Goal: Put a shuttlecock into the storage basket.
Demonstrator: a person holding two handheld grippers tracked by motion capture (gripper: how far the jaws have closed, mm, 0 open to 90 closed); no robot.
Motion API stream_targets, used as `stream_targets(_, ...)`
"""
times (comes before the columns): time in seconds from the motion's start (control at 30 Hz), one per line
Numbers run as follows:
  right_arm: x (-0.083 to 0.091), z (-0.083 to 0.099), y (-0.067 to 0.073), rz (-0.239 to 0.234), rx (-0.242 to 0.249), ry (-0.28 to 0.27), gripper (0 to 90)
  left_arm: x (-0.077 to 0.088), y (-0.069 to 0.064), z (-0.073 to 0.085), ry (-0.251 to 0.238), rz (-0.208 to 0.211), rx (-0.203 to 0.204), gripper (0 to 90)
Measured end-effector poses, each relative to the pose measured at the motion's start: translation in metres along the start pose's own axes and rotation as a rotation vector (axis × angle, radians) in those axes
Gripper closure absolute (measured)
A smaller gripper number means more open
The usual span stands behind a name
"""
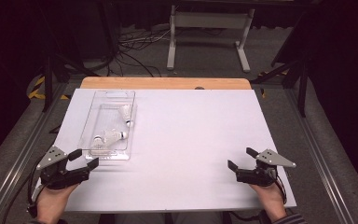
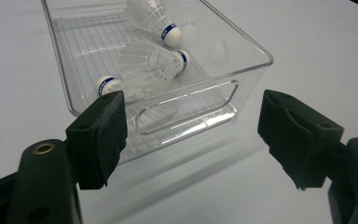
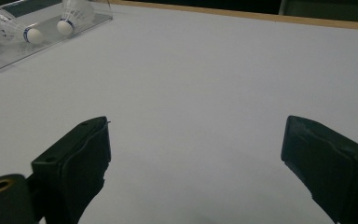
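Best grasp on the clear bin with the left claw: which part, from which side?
Take the clear bin by its near end wall, at the handle cutout, coming in from the person's side. That wall faces the left claw, whose jaws stand open and apart from it. One jaw over the rim, one outside, probably grips best; the three shuttlecocks lie deeper inside, clear of that rim.

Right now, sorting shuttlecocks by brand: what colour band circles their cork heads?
Blue, clearest in the left gripper view on the shuttlecocks.
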State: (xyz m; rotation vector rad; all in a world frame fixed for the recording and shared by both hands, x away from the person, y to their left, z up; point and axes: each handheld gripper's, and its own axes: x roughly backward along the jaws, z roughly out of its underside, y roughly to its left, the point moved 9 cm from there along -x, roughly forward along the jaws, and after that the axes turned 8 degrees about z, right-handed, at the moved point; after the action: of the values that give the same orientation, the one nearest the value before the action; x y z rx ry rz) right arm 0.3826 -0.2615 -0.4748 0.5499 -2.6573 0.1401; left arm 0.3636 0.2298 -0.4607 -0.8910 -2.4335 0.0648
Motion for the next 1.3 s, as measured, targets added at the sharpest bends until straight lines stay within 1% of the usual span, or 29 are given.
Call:
stream_targets(0.13,0.000,0.000,0.000,0.000,0.001,0.000,8.9,0.001,-0.002,0.001,-0.005,0.004,-0.002,24.9)
stream_targets(0.37,0.000,0.000,0.000,0.001,0.000,0.000,8.9,0.003,-0.001,0.003,-0.016,-0.011,-0.004,22.8)
stream_targets(0.5,0.000,0.000,0.000,0.000,-0.002,-0.001,8.9,0.002,-0.002,0.004,-0.017,-0.005,0.001,22.6)
stream_targets(0.8,0.001,0.000,0.000,-0.002,-0.002,-0.004,8.9,0.000,-0.002,0.008,-0.005,-0.006,0.007,20.7)
stream_targets(0.83,0.001,0.000,0.000,-0.003,-0.002,-0.004,8.9,0.000,-0.002,0.009,-0.001,-0.005,0.012,20.6)
stream_targets(0.9,0.001,-0.001,0.000,-0.002,-0.003,-0.005,8.9,-0.001,-0.001,0.010,0.001,-0.001,0.008,20.4)
stream_targets(0.97,0.001,-0.001,0.000,-0.003,-0.009,-0.006,8.9,-0.002,-0.002,0.011,0.004,0.000,0.013,20.4)
stream_targets(1.03,0.001,-0.001,0.000,-0.005,-0.013,-0.006,8.9,-0.003,-0.002,0.012,0.015,0.005,0.008,20.4)
stream_targets(1.2,0.002,-0.001,0.000,-0.005,-0.014,-0.008,8.9,-0.004,-0.002,0.013,0.014,0.011,0.015,20.4)
stream_targets(1.3,0.002,-0.001,0.000,-0.006,-0.014,-0.010,8.9,-0.005,-0.002,0.014,0.021,0.013,0.013,20.4)
